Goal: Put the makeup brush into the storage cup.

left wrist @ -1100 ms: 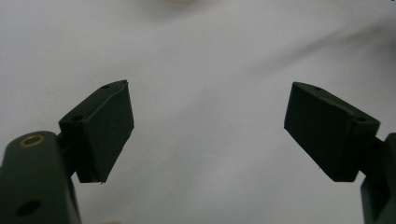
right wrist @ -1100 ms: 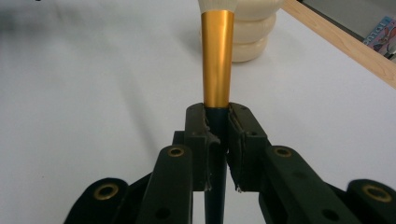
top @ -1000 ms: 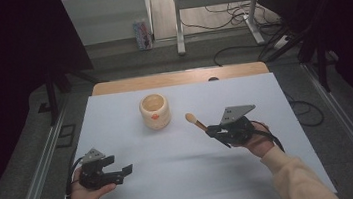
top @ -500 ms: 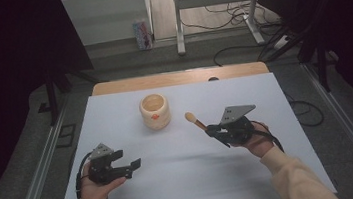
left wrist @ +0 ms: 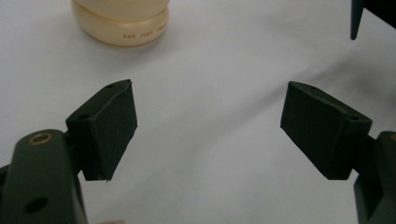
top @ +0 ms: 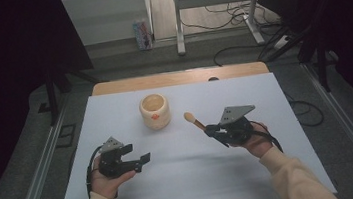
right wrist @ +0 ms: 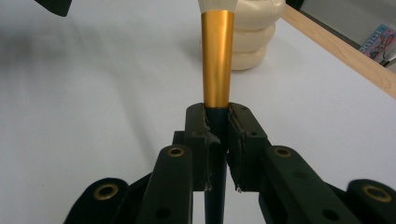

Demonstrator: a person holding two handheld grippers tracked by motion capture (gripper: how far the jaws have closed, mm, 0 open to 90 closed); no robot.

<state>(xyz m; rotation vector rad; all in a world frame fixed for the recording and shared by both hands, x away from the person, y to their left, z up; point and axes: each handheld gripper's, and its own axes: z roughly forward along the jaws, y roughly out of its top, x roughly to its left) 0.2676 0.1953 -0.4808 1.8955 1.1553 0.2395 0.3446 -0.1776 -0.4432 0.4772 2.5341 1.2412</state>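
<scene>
Right fingers: pressed together on the dark handle of a makeup brush, just below its gold ferrule; the handle runs back between the fingers.
Left fingers: spread wide over bare tabletop, nothing between them.
Brush position: held above the tabletop, pale bristle head pointing toward the cream pot, near it but apart from it.
Right gripper: in the person's right hand, right of the pot.
Left gripper: in the left hand, near the front-left part of the tabletop, well apart from the pot.
Handling, brush: likely light and stiff along the handle, with soft bristles that would splay if pressed; the gold ferrule looks smooth and could slip, so the dark handle seems the better place to hold.
Handling, pot: rounded, ribbed sides, probably ceramic or plastic, so fragile if knocked; the left fingers would best take it across the body or rim.
Writing: small reddish print low on the pot reads roughly "THE JOEY", the rest too small to make out.
Other print: a colourful packet on the floor beyond the tabletop, text illegible.
</scene>
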